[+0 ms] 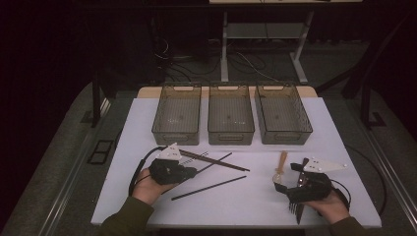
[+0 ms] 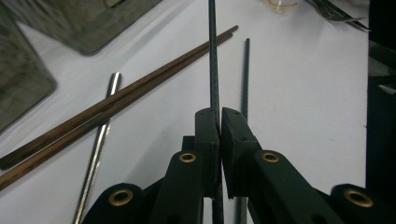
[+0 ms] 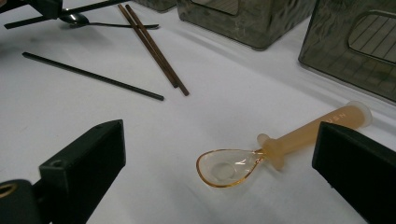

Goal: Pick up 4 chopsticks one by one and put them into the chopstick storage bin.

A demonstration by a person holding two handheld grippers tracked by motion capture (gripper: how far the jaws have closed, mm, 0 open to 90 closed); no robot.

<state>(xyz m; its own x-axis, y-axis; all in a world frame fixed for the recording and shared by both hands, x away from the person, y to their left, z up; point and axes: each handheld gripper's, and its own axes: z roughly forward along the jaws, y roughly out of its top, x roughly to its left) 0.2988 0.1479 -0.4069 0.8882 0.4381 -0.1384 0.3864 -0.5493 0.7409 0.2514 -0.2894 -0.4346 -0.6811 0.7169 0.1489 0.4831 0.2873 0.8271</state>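
1. Left gripper (image 2: 219, 116): jaws were pinched nearly together on a thin black chopstick (image 2: 213, 56); the stick ran between the pads and out toward 12 o'clock in the left gripper view; in the high view the left gripper (image 1: 194, 172) sat at about 8 o'clock on the white table (image 1: 147, 196), held by the left hand (image 1: 147, 187).
2. Around it, left gripper view: second black chopstick (image 2: 245, 70) lay flat just right of the held one, roughly parallel; brown wooden chopstick pair (image 2: 116, 98) ran diagonally from 8 to 1 o'clock, the two touching; metal spoon handle (image 2: 100, 140) lay under them, crossing at about 10 o'clock.
3. Right gripper (image 3: 219, 158): jaws stood wide apart, gripping nothing; in the high view the right gripper (image 1: 295, 184) sat at about 4 o'clock on the table, held by the right hand (image 1: 334, 206).
4. Between its jaws, on the table: amber translucent spoon (image 3: 280, 144); bowl toward 6 o'clock, handle toward 2 o'clock; touching neither jaw as far as I could tell.
5. A black fork (image 1: 297, 209) lay beneath the right gripper in the high view.
6. Farther out: three grey bins (image 1: 231, 115) in a row at 12 o'clock, side by side.
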